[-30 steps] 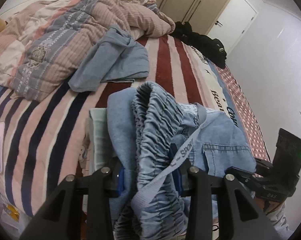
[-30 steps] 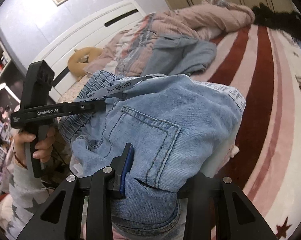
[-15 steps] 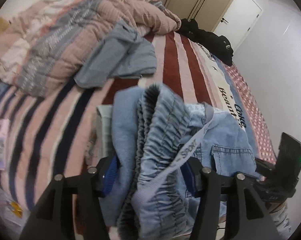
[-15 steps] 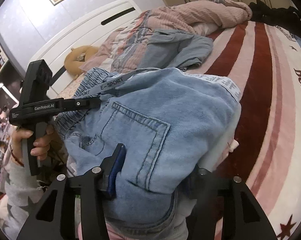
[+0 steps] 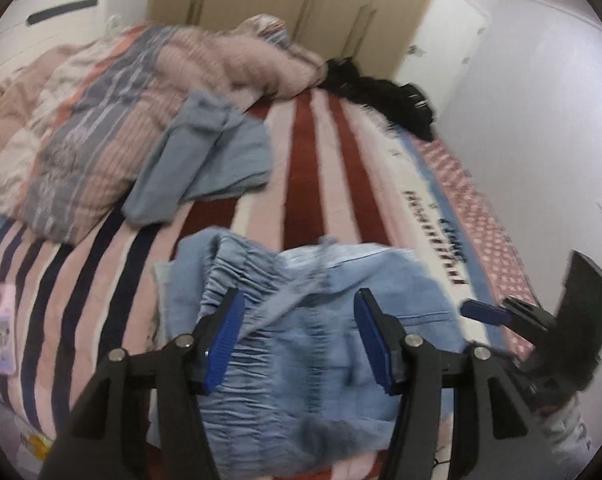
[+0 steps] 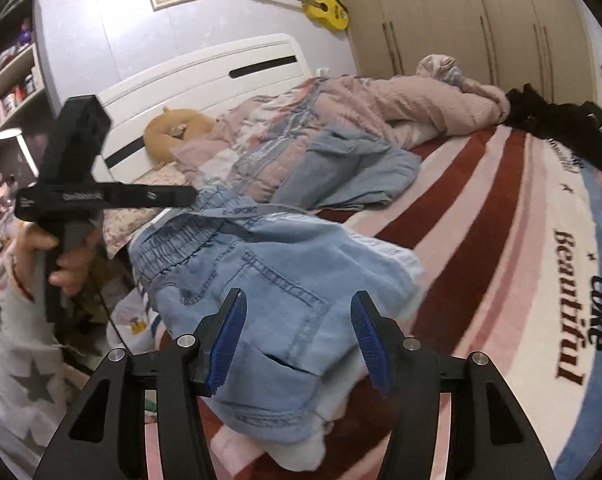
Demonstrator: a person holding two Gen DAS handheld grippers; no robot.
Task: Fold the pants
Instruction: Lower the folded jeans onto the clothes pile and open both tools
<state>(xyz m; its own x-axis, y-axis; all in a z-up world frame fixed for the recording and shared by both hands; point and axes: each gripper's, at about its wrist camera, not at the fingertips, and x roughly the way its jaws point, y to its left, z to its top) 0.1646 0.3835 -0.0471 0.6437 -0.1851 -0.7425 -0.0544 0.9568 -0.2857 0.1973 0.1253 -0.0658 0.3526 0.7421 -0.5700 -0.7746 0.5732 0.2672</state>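
Now both grippers gape wide with nothing between their blue ribbed pads: the left gripper (image 5: 297,334) and the right gripper (image 6: 297,338) hover just above one folded pair of pale denim pants (image 6: 269,280). It lies in a soft, rumpled bundle at the near edge of the bed (image 6: 501,248), its gathered elastic waistband (image 5: 237,280) toward the left. One patch pocket (image 6: 277,284) faces up. A second, loosely crumpled blue garment (image 5: 205,168) lies farther back, against the quilted pink duvet (image 5: 101,120).
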